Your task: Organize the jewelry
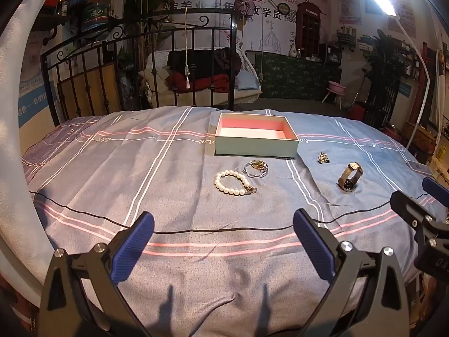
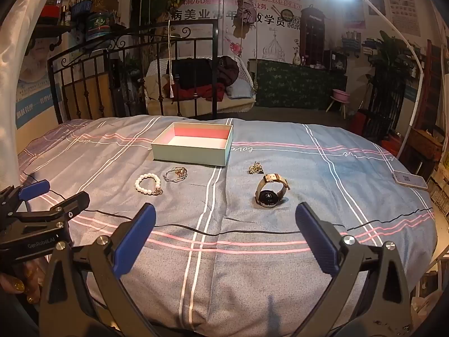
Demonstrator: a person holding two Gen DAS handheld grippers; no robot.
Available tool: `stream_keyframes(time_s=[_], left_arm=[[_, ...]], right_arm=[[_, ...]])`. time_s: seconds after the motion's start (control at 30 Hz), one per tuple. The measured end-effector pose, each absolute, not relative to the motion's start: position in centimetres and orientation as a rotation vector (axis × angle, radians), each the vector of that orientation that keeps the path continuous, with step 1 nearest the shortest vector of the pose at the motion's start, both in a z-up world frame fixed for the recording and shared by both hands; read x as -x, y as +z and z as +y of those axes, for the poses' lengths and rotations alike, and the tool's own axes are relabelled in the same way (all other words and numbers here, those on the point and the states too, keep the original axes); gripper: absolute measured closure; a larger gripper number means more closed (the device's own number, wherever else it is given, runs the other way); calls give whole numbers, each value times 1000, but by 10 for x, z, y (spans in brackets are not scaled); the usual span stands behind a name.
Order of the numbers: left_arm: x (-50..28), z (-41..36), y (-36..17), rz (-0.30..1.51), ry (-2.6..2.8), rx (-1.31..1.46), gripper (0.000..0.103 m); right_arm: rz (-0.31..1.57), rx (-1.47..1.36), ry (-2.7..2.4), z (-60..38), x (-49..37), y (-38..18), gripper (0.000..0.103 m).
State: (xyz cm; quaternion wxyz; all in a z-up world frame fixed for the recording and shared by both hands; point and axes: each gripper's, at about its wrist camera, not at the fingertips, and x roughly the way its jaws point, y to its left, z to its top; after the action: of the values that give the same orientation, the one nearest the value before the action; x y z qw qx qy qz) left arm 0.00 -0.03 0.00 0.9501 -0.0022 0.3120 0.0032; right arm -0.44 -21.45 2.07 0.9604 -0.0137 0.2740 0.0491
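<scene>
An open teal box [image 1: 256, 147] [image 2: 190, 156] with a pink and white inside stands at the far middle of the bed. In front of it lie a white pearl bracelet [image 1: 231, 183] [image 2: 148, 184], a silver bangle with gold charms [image 1: 256, 168] [image 2: 176, 174], a small gold trinket [image 1: 323, 157] [image 2: 255, 168] and a wristwatch [image 1: 349, 177] [image 2: 270, 190] standing on edge. My left gripper [image 1: 223, 220] hovers open near the bed's front, short of the bracelet. My right gripper [image 2: 226, 212] is open too, with the watch just beyond its fingertips. Neither holds anything.
A blue-grey checked bedspread [image 1: 112, 182] [image 2: 336, 185] covers the bed. A thin black cable [image 1: 196, 230] [image 2: 196, 231] runs across it ahead of both grippers. A phone [image 2: 409, 179] lies at the right edge. A black iron bed frame [image 1: 140, 64] stands behind.
</scene>
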Motion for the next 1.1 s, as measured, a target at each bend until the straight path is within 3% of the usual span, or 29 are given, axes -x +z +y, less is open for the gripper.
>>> stream_keyframes(time_s=[1.1], left_arm=[[-1, -1, 0, 637, 3, 7, 6]], right_arm=[[552, 25, 99, -212, 5, 19, 5]])
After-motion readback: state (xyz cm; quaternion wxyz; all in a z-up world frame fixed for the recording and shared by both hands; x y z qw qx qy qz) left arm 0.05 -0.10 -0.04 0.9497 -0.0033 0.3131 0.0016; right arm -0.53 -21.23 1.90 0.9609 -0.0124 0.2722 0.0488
